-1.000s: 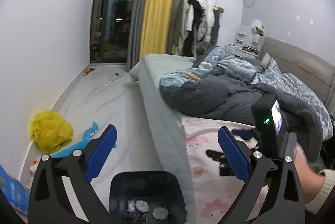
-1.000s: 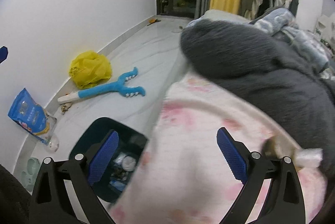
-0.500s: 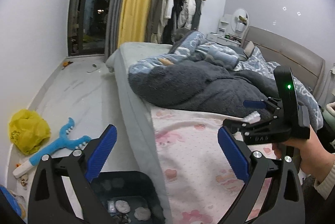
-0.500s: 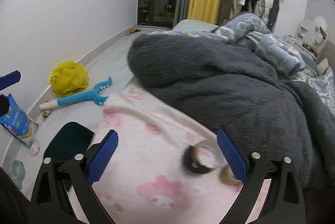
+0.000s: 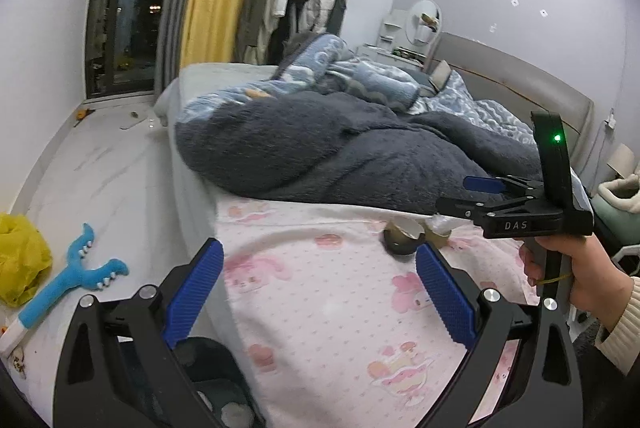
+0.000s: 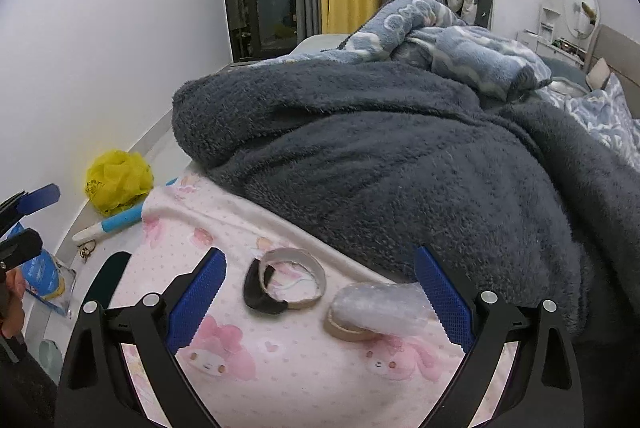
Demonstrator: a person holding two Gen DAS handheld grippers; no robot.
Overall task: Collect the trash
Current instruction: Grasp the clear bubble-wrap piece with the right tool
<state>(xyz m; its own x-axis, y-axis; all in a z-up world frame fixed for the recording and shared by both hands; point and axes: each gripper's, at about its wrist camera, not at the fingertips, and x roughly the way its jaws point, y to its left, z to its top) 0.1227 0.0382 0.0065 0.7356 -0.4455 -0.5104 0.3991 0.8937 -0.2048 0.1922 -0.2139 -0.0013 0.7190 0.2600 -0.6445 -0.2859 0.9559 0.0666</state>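
Right gripper (image 6: 320,302) has fingers wide and empty, hovering over the pink bed sheet (image 6: 280,368); the spent tape core (image 6: 286,282) and a plastic-wrapped roll (image 6: 376,308) lie between them. Left gripper (image 5: 318,296) is also wide, empty. The core looks light, thin, crushable: pinch across its wall, gently.

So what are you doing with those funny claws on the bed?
A person is picking up trash with a claw in each hand. The right gripper is open over the pink sheet, right above an empty tape ring and a second roll stuffed with clear plastic. Neither is grabbed yet. The left gripper is open too, holding nothing. A dark bin sits on the floor beside the bed.
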